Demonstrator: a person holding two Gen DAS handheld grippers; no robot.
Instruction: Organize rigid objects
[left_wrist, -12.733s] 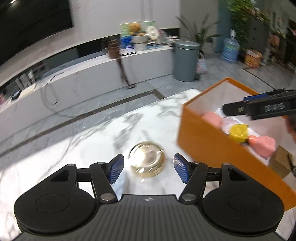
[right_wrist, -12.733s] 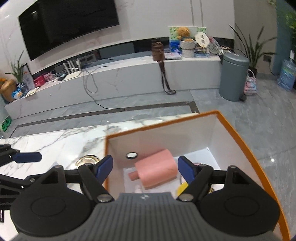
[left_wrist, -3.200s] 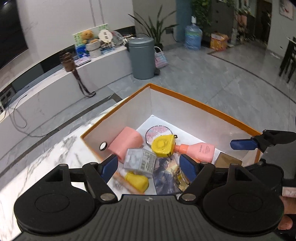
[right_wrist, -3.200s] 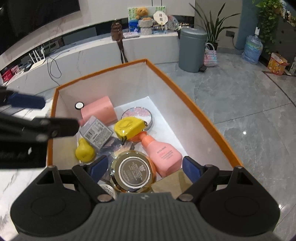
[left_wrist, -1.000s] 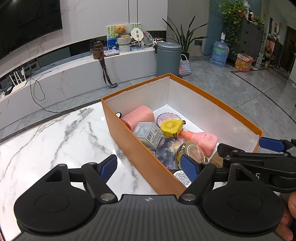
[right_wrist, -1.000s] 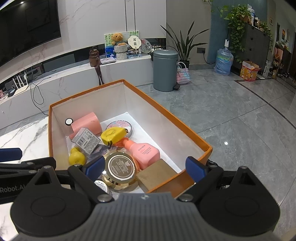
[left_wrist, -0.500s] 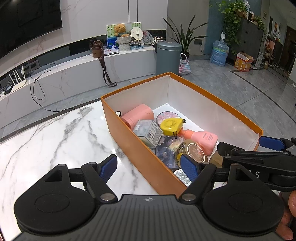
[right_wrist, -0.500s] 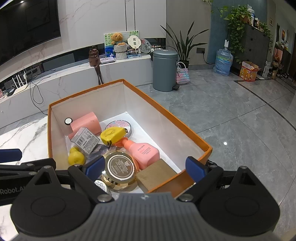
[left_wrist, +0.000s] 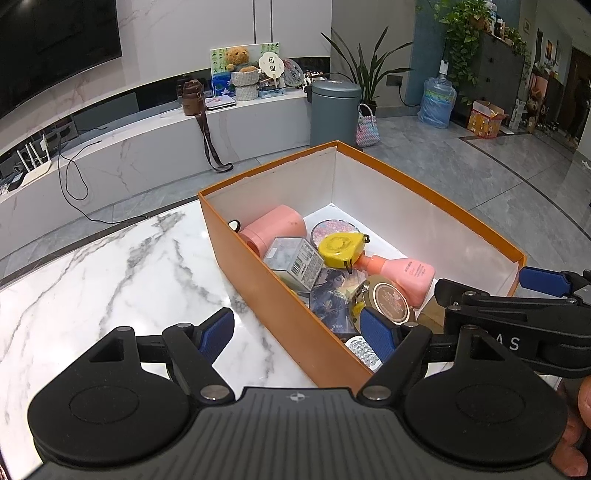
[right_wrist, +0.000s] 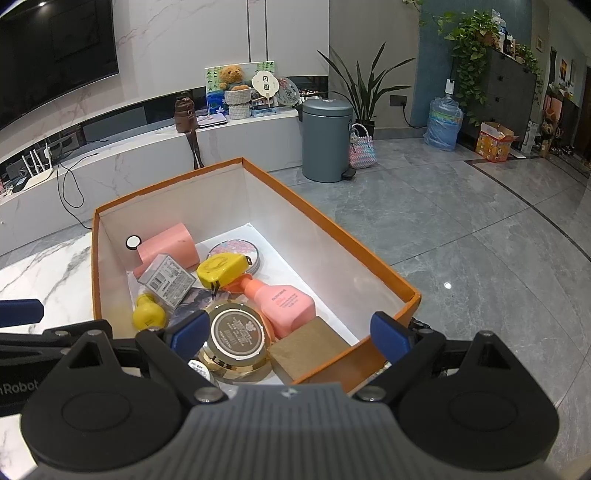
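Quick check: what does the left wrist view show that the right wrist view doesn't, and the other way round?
Only the left wrist view shows the box's orange outer side wall, a broad stretch of the marble tabletop beside it, and a person's fingers at the right edge.

Only the right wrist view shows the small yellow duck-like toy and the tan block in full.

Both show the orange box, yellow tape measure, pink bottle, round gold tin, pink cylinder and grey bin.
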